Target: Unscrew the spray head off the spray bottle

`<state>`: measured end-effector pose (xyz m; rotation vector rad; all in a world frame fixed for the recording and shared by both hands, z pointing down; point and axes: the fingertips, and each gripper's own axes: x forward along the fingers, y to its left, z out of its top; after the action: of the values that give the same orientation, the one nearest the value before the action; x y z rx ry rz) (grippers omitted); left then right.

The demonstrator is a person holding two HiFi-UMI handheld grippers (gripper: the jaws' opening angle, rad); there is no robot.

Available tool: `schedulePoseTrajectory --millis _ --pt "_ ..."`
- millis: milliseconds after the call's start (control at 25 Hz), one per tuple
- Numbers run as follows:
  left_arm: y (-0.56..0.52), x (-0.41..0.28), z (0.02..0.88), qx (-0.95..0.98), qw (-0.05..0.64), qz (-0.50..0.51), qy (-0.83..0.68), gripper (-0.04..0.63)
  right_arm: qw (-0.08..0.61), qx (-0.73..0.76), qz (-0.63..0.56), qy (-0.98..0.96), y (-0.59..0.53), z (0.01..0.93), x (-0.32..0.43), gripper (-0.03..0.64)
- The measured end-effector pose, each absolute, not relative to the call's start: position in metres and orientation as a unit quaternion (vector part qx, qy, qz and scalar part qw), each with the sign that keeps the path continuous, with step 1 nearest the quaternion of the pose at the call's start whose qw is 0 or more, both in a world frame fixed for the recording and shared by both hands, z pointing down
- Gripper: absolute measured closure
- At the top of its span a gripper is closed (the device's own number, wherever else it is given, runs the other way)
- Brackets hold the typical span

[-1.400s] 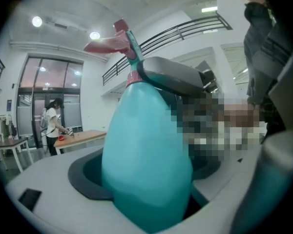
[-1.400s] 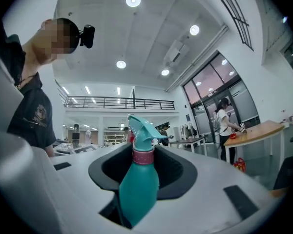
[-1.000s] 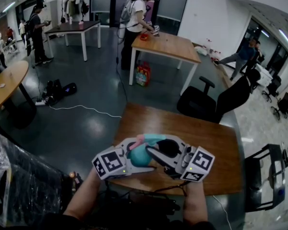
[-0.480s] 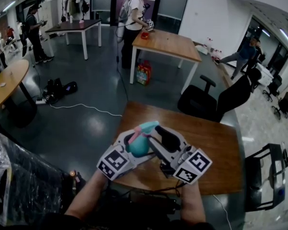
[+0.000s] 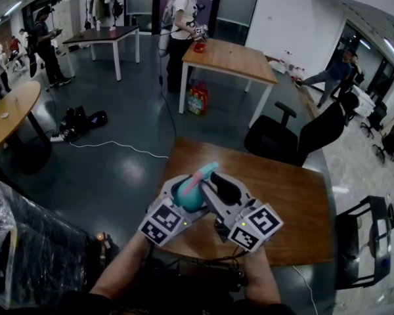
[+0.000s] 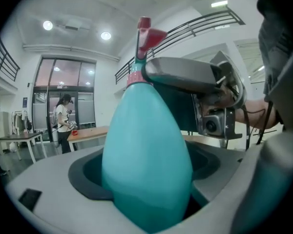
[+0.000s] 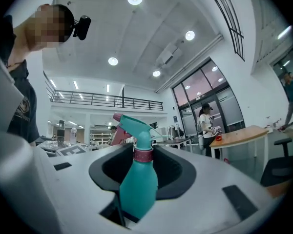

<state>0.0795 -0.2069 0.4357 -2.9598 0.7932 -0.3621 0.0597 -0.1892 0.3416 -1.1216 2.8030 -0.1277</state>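
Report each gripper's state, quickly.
Left gripper: shut on the spray bottle.
Right gripper: jaws just closed in, now shut on the spray head.

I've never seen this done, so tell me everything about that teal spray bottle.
The spray bottle is teal plastic, with a pear-shaped body, pink collar and teal trigger head still on. Above the wooden table, the left gripper clamps its body while the right gripper, jaws just closing, grips the collar.

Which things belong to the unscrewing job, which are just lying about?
Job: spray bottle, spray head, left tongs clamping the bottle, right tongs, jaws just closing with that head between them.
Lying about: office chair, floor cables, colourful bag.
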Motion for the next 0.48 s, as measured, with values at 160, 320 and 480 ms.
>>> schedulePoseTrajectory --millis 160,320,480 --pt "-0.192 0.083 0.431 -0.974 0.021 -0.105 0.199 0.152 0.059 -0.329 -0.041 0.942 -0.18 0.338 0.059 0.479" --pt "-0.179 0.087 0.425 -0.985 0.02 -0.093 0.144 0.152 0.06 -0.279 -0.037 0.958 -0.17 0.335 0.061 0.479" --pt "-0.165 0.089 0.424 -0.991 0.015 -0.088 0.099 0.152 0.059 -0.238 -0.035 0.969 -0.162 0.334 0.062 0.477"
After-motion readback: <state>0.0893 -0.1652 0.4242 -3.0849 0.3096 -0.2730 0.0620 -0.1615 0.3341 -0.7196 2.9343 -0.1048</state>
